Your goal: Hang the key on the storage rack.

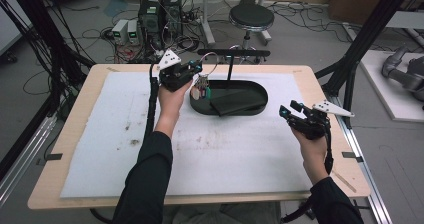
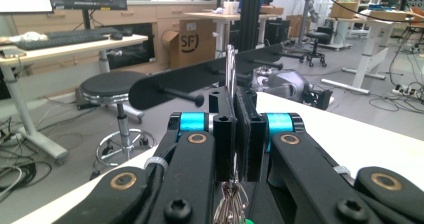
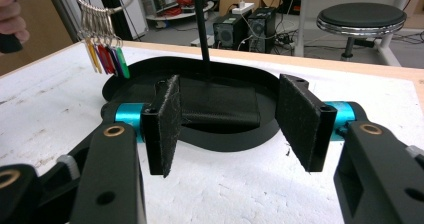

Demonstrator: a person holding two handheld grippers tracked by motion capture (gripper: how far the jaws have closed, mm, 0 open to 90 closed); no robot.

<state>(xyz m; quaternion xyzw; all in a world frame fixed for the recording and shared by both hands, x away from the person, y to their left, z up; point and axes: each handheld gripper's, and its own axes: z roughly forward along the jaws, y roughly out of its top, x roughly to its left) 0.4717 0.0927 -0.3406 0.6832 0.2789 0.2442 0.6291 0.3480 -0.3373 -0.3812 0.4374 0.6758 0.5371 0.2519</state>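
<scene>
My left gripper (image 1: 196, 68) is shut on a metal key ring (image 2: 230, 66), held above the left end of the black oval tray (image 1: 260, 90). Several keys with coloured heads (image 1: 202, 87) hang from the ring; in the right gripper view the keys (image 3: 106, 58) dangle over the tray's left rim (image 3: 112, 86). In the left gripper view my shut left gripper (image 2: 235, 98) points at the stand's black crossbar (image 2: 195, 76) with its pegs. My right gripper (image 1: 289, 111) is open right of the tray, nothing between its pads (image 3: 166, 124).
A thin post (image 1: 230, 68) rises from the tray and carries the crossbar (image 1: 233, 52). A flat black wallet-like pad (image 1: 237, 102) lies in the tray. White foam sheet (image 1: 115, 134) covers the wooden table. A stool (image 1: 251, 18) and computers (image 1: 150, 14) stand beyond the far edge.
</scene>
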